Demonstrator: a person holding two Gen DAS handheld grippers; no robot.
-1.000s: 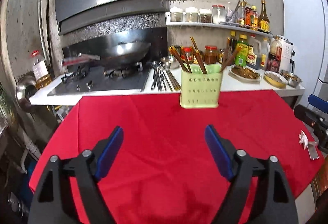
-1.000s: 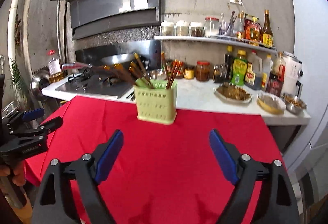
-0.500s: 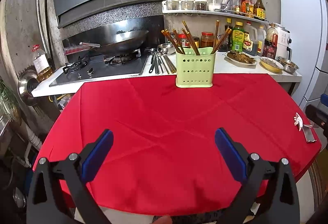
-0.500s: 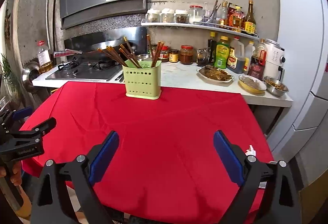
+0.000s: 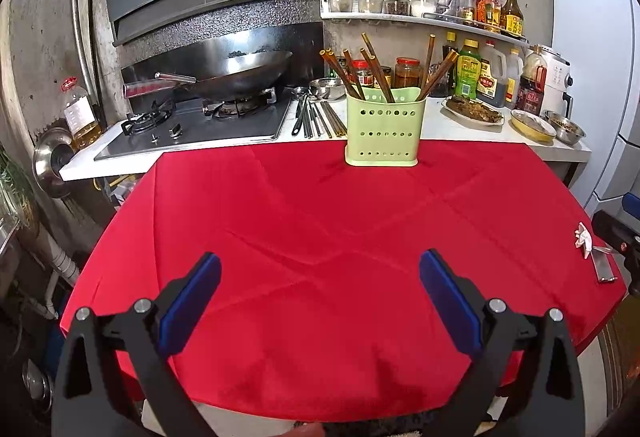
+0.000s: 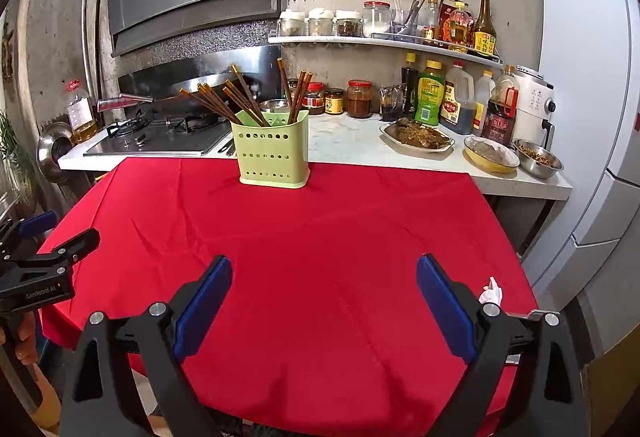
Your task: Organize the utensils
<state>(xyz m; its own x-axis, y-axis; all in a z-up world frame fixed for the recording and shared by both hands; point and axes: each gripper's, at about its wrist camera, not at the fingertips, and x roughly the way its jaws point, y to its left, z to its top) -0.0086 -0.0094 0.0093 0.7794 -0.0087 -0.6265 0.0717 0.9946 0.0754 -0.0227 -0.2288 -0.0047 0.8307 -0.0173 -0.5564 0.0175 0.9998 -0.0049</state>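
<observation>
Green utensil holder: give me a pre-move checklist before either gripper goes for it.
1. Green utensil holder upright on the red tablecloth: ok.
2. Chopsticks inside the holder: ok, splayed.
3. Left gripper open, nothing between its fingers: ok.
4. Right gripper open, empty: ok.
5. Cloth between grippers and holder bare: ok.
6. Loose utensils on the counter within reach: cannot tell.
</observation>
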